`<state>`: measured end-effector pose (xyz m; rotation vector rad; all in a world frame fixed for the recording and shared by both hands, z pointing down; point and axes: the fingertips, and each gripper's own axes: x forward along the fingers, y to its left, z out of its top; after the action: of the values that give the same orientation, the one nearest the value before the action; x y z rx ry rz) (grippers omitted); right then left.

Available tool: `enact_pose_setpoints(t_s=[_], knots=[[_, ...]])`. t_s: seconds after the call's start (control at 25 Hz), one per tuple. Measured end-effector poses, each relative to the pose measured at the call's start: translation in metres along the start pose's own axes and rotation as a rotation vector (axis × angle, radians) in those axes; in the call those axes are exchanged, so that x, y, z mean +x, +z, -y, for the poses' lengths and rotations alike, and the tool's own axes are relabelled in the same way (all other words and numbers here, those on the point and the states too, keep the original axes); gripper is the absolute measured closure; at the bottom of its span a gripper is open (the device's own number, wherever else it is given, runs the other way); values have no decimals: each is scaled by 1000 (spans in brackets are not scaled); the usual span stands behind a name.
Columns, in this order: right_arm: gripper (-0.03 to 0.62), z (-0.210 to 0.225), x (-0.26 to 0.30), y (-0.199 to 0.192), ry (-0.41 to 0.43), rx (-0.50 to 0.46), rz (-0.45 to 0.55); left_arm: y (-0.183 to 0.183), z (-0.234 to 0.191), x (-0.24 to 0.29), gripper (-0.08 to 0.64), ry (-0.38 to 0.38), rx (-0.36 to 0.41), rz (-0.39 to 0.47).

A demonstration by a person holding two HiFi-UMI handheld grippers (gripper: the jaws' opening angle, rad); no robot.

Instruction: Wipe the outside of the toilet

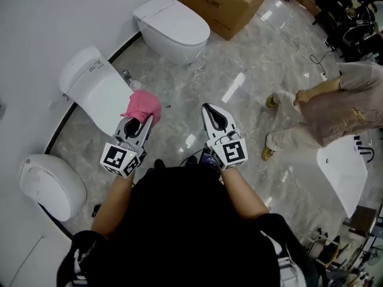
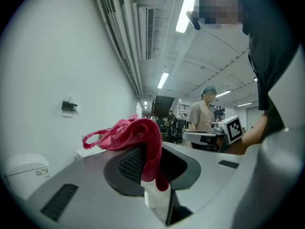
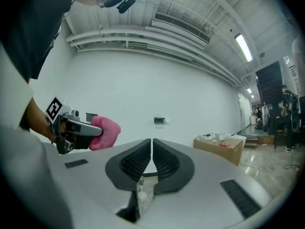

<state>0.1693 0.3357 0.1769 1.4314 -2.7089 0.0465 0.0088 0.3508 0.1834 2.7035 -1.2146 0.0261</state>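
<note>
Left gripper (image 1: 142, 122): fingers clamping on a pink cloth (image 1: 144, 104), which is bunching out beyond the fingertips. Right gripper (image 1: 210, 109): fingers lying together, carrying nothing. White toilet (image 1: 100, 92): standing just ahead-left of the left fingers; whether the cloth touches it cannot be told. Likely best handling: pressing the bunched cloth flat against the toilet's outer wall and sweeping in overlapping strokes with a firm clamp.

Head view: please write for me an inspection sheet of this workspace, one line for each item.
Surface: glossy grey marble floor, reflecting lights.
Job's things: pink knitted cloth; white ceramic toilet beside it, contact unclear.
Clutter: brown cardboard box beside a second white toilet.
Grippers: left gripper shut on the cloth; right gripper shut, empty.
Cables: thin dark cable on the floor, far right.
Surroundings: white wall; a person in beige standing at right.
</note>
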Motion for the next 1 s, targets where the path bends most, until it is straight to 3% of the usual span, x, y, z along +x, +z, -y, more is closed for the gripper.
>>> enact_pose_setpoints(t_s=[0.24,0.56,0.76,0.92,1.0], knots=[[555,10,-14,-14,-1,16,-46,5,10,4,480,-30,1,7],[554,22,-17,-5,25,44,-18,3,18,22,480,-49,4,-15],[555,49,-20,-10,12,30,-15,7,18,36,480,-16,9,-24],[554,65,-22,-7,18,40,-12,14,26,47,480,5,56,-25],[555,72,-24,-7,18,58,-10,11,26,52,480,24,37,-24]])
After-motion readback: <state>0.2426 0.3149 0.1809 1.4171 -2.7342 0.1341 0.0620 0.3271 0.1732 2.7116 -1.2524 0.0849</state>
